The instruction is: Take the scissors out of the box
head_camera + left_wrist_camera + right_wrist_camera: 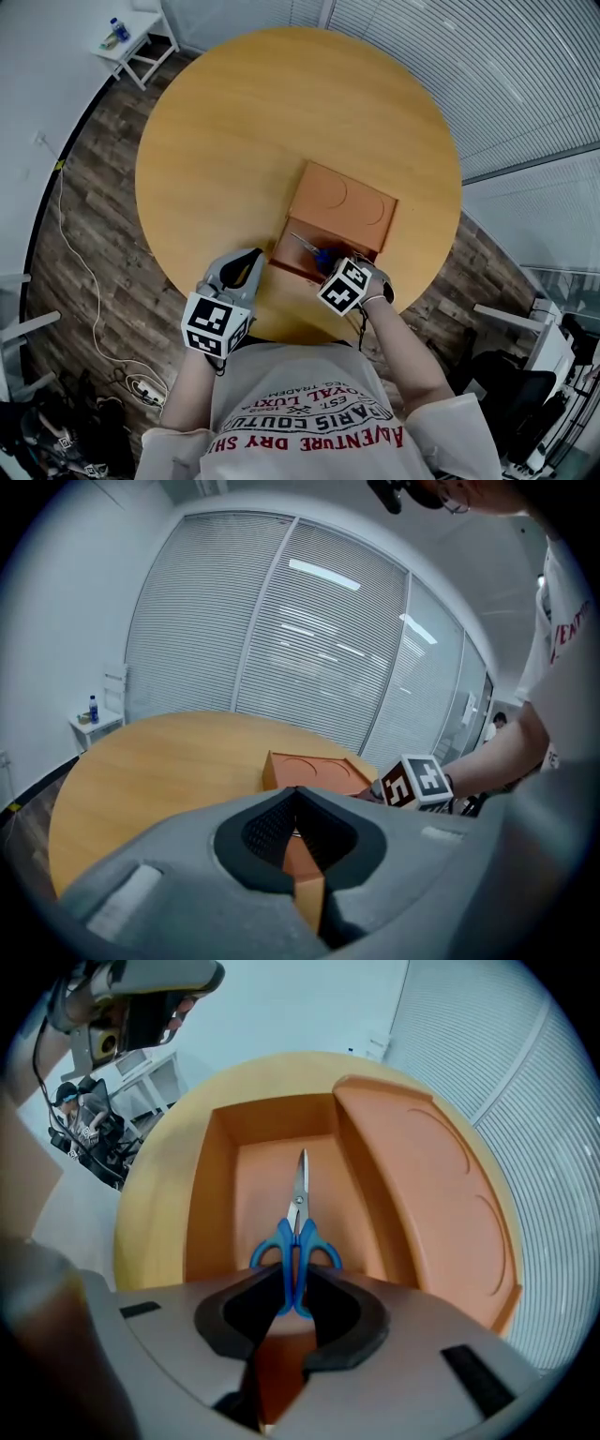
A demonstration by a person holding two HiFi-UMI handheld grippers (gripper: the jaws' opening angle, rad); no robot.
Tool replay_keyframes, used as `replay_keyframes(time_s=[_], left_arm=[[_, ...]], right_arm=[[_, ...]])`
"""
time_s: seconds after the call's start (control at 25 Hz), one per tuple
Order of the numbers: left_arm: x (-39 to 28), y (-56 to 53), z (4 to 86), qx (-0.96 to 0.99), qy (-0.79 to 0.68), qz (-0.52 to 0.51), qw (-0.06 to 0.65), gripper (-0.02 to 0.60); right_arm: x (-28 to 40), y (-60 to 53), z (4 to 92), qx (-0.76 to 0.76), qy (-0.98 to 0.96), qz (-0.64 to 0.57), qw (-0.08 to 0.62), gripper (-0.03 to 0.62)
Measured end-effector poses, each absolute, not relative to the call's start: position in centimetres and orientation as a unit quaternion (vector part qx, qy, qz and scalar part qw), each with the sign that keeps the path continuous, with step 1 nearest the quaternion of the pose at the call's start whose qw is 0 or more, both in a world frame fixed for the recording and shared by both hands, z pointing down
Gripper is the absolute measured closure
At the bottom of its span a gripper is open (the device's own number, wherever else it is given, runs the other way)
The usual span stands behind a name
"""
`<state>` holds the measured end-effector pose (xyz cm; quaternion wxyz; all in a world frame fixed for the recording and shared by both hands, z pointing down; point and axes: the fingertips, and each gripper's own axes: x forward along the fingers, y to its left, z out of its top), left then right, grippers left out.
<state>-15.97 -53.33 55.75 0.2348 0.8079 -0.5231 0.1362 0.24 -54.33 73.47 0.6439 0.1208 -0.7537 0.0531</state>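
- Toward the near edge of the round desk (216, 141), a little right of its middle, sits the orange box (286, 255). Its lid (342, 202) covers the far part and leaves the near part open.
- Flat on the floor of that open part lie the blue-handled scissors (298, 1227), blades closed and pointing away from the person, handles nearest them.
- Pointing straight down into the box, the right gripper (292, 1283) has its jaws partly apart. One stands on each side of the handles with a sliver of gap showing, so I'd say it has no hold yet.
- Low over the desk beside the box's near-left corner, the left gripper (296, 793) has its tips drawn together, with nothing between them that I can see.
- To do this well, I'd close squarely where the two handles run side by side, so the blades stay shut.
- The pads should go low enough to catch the plastic without jamming on the box floor, and the lift should be straight up, clear of the walls.
- If the box starts to rise with the scissors, the left gripper is near enough to steady it.
- Count: one desk, one box, one lid, one pair of scissors, two grippers.
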Motion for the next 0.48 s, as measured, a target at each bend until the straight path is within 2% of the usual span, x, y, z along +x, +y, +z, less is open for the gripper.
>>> replay_keyframes(time_s=[0.48], left_arm=[[-15.6,-51.9,54.6,0.809,-0.526,0.126,0.231,0.572]], right_arm=[[-0.5,-53.8,68.2,0.136,-0.806,0.124,0.562,0.511]])
